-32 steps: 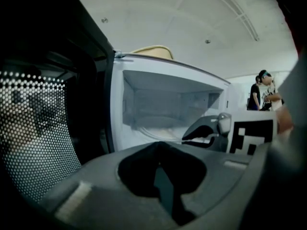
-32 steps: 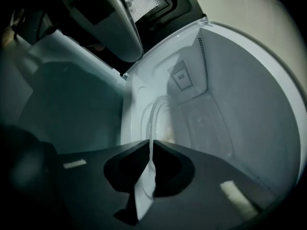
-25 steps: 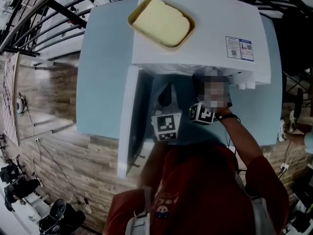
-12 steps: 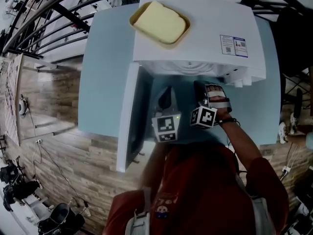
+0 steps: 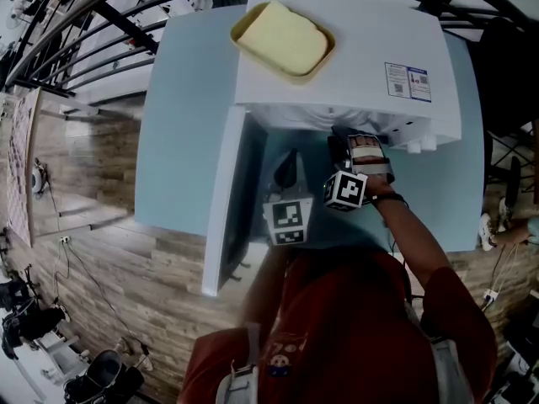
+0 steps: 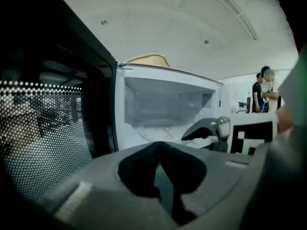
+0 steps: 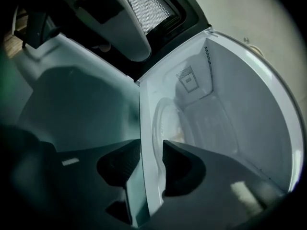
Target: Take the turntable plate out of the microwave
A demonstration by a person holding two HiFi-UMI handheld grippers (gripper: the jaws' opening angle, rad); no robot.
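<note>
A white microwave (image 5: 345,49) stands on a pale blue table with its door (image 5: 226,200) swung open to the left. The glass turntable plate (image 7: 163,121) lies on the oven floor, and its faint outline (image 6: 156,127) shows in the left gripper view too. My right gripper (image 5: 352,140) (image 7: 151,150) is at the oven's mouth. Its jaws have just been opening and stand apart, one on each side of the white front edge of the floor, with the plate's near rim just beyond. My left gripper (image 5: 290,156) (image 6: 159,145) is shut on nothing, in front of the opening beside the door.
A tan tray with a pale yellow block (image 5: 284,39) sits on top of the microwave. The door's mesh window (image 6: 43,138) fills the left of the left gripper view. Two people (image 6: 264,87) stand far off. Wooden floor (image 5: 101,225) lies left of the table.
The right gripper has edged slightly closer to the oven's mouth. The left gripper has stayed where it was.
</note>
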